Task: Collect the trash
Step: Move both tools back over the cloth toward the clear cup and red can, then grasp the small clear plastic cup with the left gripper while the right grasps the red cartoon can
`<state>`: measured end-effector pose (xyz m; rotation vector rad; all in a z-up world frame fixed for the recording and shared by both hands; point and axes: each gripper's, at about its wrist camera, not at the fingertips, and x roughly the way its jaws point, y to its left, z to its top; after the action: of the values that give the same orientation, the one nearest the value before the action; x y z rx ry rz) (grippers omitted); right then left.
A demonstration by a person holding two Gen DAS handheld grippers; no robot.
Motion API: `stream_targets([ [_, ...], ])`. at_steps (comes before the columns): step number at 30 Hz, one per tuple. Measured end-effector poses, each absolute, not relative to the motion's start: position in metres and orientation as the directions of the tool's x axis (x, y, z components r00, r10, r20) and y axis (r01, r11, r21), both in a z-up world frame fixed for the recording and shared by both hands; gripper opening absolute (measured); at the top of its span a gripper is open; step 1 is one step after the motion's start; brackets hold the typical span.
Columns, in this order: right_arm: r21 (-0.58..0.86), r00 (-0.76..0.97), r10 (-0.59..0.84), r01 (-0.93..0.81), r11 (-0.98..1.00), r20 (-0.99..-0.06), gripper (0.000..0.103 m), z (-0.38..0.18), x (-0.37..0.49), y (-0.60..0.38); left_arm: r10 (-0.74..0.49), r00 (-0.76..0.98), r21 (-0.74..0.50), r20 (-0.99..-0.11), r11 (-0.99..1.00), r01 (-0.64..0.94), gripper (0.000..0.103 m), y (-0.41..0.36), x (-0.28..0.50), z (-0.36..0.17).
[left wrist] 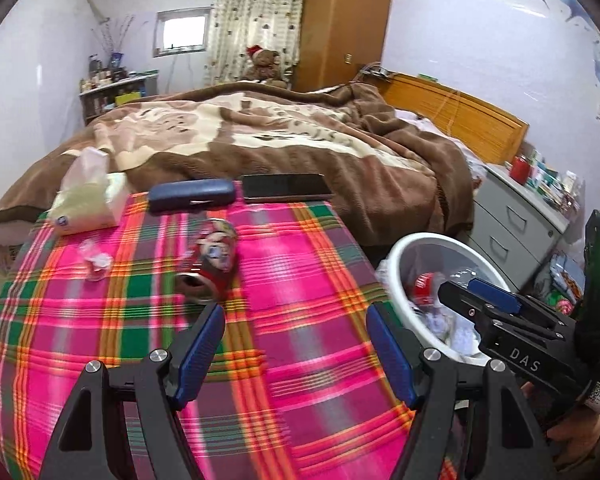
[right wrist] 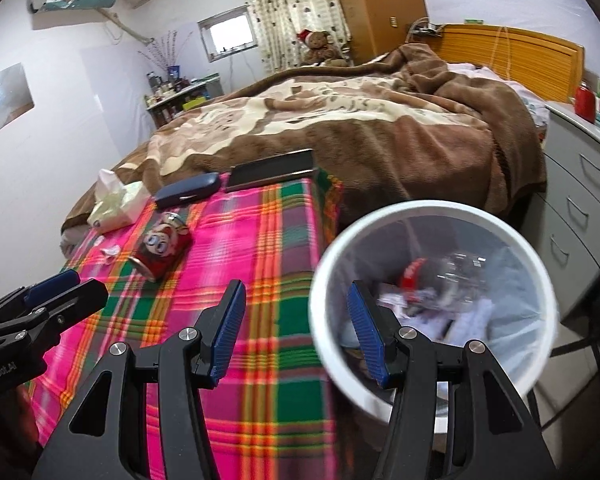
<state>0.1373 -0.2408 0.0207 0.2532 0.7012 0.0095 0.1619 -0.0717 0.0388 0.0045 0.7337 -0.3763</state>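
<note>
Both jaws spread, empty: left gripper [left wrist: 296, 344], right gripper [right wrist: 296, 320]. Crushed can [left wrist: 209, 266] lying mid-tablecloth [left wrist: 300, 280], wrapper [left wrist: 96, 262] toward left edge; bin [right wrist: 432, 216] parked beside right edge for short drops.

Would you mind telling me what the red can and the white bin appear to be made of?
The red can looks like thin printed metal: silvery rim, dented side. The white bin looks like smooth, matte plastic, lined with a clear film bag.
</note>
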Motion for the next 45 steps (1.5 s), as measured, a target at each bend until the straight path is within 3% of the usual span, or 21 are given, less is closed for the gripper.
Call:
stream_targets([
  [18, 0.252, 0.715, 0.206, -0.043, 0.967, -0.668, 0.055, 0.017, 0.189, -0.167, -0.169, 0.725, -0.136, -0.667, 0.985, 0.104, 0.073, 0.061, 0.2, 0.026],
  [30, 0.276, 0.681, 0.235, -0.051, 0.96, -0.693, 0.055, 0.007, 0.239, -0.133, -0.123, 0.71, -0.147, -0.694, 0.989, 0.028, 0.073, 0.112, 0.252, 0.002],
  [39, 0.292, 0.644, 0.241, -0.028, 0.956, -0.726, 0.067, -0.01, 0.269, -0.12, -0.127, 0.695, -0.15, -0.708, 0.988, 0.028, 0.073, 0.12, 0.29, -0.016],
  [45, 0.25, 0.608, 0.228, -0.05, 0.967, -0.76, 0.067, -0.016, 0.278, -0.105, -0.128, 0.681, -0.153, -0.721, 0.988, 0.024, 0.073, 0.124, 0.311, -0.026],
])
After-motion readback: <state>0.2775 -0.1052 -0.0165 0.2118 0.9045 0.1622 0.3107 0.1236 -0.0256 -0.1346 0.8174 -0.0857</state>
